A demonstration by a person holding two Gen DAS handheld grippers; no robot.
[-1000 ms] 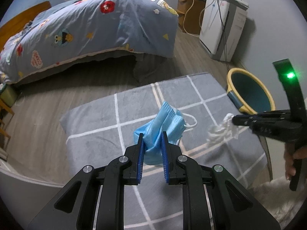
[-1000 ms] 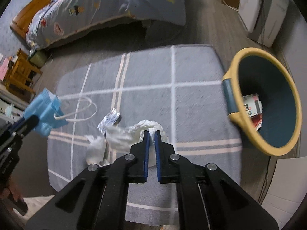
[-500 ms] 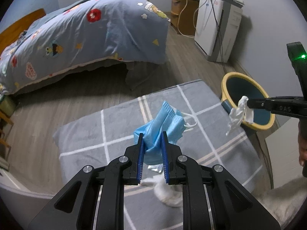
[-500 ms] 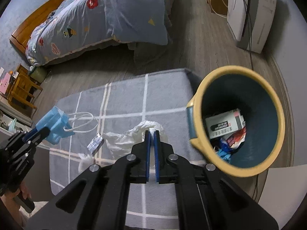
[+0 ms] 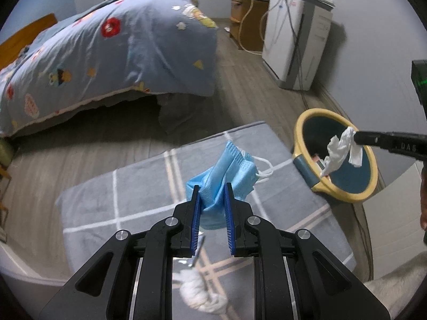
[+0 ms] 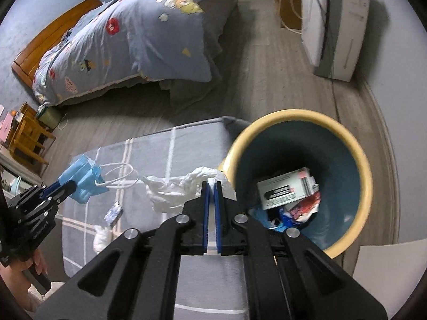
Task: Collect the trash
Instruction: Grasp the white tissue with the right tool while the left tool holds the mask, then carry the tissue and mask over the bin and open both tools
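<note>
I am working in a bedroom, over the grey rug point(image 5: 138, 194). I am holding a crumpled white tissue point(image 6: 173, 189) clamped in my right gripper point(image 6: 211, 186), hanging beside the yellow-rimmed bin point(image 6: 365, 186). My left gripper point(image 5: 212, 194) is pinching a blue face mask point(image 5: 229, 168), farther from the bin.

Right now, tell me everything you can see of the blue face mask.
The face mask is a light blue pleated disposable one, thin soft fabric by its look, with white elastic ear loops dangling loose. It is crumpled and folded, pinched between the blue pads of the shut left gripper, hanging in the air above the grey checked rug. Only the pads touch it. It is left of the bin.
</note>
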